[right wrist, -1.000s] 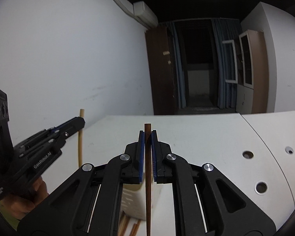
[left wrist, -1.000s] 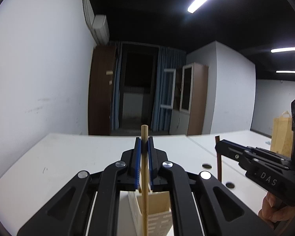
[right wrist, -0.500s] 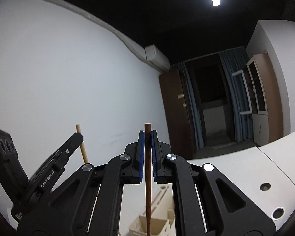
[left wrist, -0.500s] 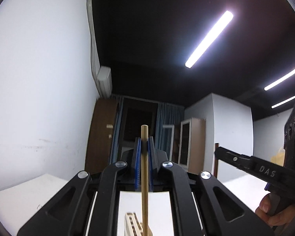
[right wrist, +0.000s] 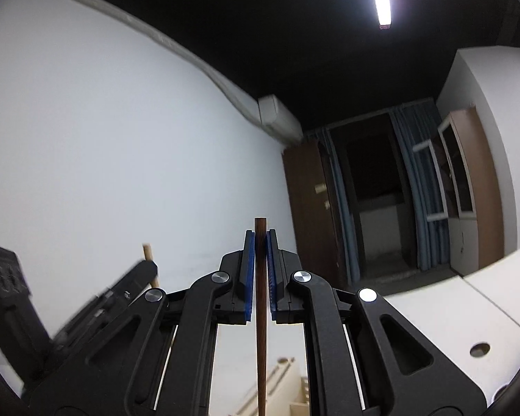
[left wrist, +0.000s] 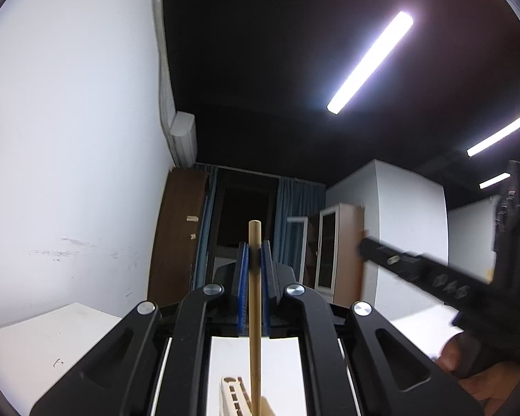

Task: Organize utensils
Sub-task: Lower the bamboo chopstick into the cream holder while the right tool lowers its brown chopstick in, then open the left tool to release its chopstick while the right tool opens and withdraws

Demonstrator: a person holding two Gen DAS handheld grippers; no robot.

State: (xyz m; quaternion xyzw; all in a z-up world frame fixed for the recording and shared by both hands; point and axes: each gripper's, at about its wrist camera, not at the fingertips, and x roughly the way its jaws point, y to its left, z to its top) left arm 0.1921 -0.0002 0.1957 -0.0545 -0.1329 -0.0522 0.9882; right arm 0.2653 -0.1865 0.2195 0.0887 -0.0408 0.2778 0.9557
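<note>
Both grippers are tilting upward from a second ago, left gripper [left wrist: 254,260] clamping a pale chopstick [left wrist: 254,312], right gripper [right wrist: 260,253] a dark chopstick [right wrist: 260,312], each standing above the beige holder [left wrist: 234,395], suggesting insertion next.

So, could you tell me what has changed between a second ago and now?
Both grippers have tipped upward: each view now shows more ceiling and wall and far less of the white table. The cream utensil holder has dropped to the bottom edge of both views. Nothing was grasped or released. The left gripper stays clamped on the light chopstick, the right gripper on the dark chopstick.
</note>
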